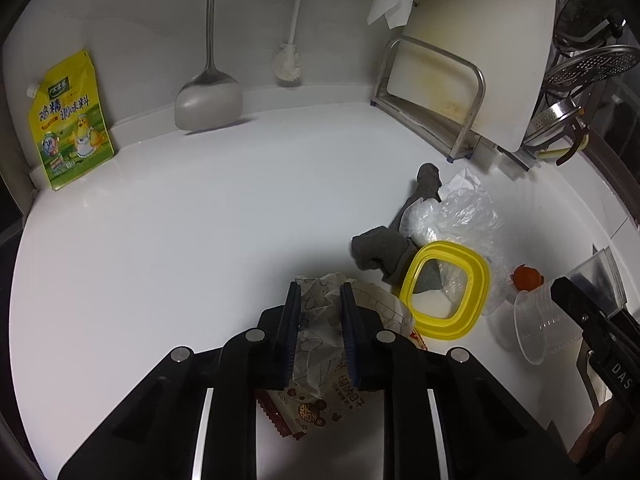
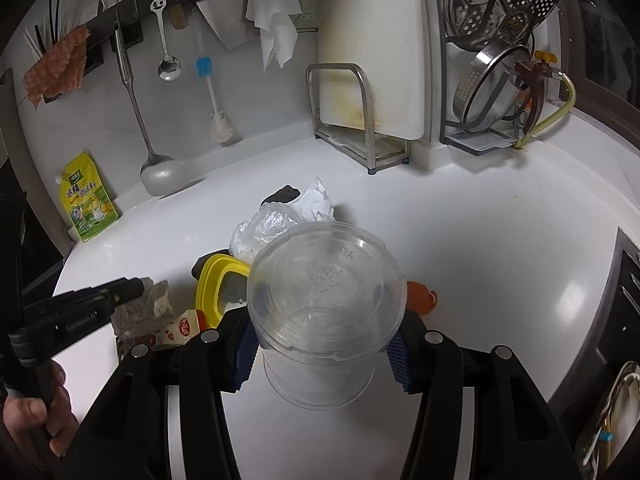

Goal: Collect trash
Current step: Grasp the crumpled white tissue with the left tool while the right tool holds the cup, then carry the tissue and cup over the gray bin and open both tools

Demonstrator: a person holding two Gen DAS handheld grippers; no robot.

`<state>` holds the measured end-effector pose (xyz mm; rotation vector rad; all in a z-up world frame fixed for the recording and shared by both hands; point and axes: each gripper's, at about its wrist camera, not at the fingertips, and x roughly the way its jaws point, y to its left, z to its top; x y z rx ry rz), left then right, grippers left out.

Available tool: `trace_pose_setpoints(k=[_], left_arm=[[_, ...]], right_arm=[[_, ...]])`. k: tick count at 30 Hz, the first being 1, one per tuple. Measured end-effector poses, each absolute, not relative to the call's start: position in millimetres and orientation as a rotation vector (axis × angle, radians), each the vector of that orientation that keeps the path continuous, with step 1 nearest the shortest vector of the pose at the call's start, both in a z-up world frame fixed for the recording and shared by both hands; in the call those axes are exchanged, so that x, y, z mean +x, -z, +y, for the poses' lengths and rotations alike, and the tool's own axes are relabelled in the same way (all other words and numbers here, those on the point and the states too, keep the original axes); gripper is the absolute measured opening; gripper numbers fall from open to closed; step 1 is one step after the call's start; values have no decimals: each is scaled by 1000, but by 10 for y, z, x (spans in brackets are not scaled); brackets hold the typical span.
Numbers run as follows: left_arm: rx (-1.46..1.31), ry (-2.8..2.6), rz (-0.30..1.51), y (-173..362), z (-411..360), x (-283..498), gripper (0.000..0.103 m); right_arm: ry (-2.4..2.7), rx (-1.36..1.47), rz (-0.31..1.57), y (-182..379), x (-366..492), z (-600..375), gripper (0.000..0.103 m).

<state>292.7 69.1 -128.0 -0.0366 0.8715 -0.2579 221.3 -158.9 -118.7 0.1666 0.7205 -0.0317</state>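
Note:
My left gripper [image 1: 320, 292] is shut on a crumpled printed paper wrapper [image 1: 316, 320] on the white counter [image 1: 180, 248]. A snack packet [image 1: 320, 404] lies under the wrapper. My right gripper [image 2: 322, 360] is shut on a clear plastic cup [image 2: 324, 312], held bottom-forward above the counter. To the right of the wrapper sit a yellow lid frame [image 1: 448, 292], a grey cloth [image 1: 380, 252], a clear plastic bag [image 1: 460, 212] and a small orange scrap [image 1: 526, 278]. The right wrist view shows the left gripper [image 2: 132, 288] at the wrapper [image 2: 148, 304], with a person's hand [image 2: 36, 416] on its handle.
A yellow seasoning pouch [image 1: 68, 124] leans on the back wall at the left. A metal spatula [image 1: 208, 100] and a brush [image 1: 288, 64] hang there. A cutting board in a metal rack [image 1: 472, 60] and a dish rack with strainers [image 2: 500, 80] stand at the back right.

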Motion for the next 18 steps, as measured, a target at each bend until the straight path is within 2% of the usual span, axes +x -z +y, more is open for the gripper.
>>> trace_pose_setpoints(k=[10, 18], left_arm=[[-15, 248, 798, 856, 628, 2705, 20], [5, 240, 787, 650, 471, 2219, 20]], right_arm=[[37, 177, 699, 1001, 1938, -1690, 52], [41, 178, 720, 929, 1503, -1825, 52]])
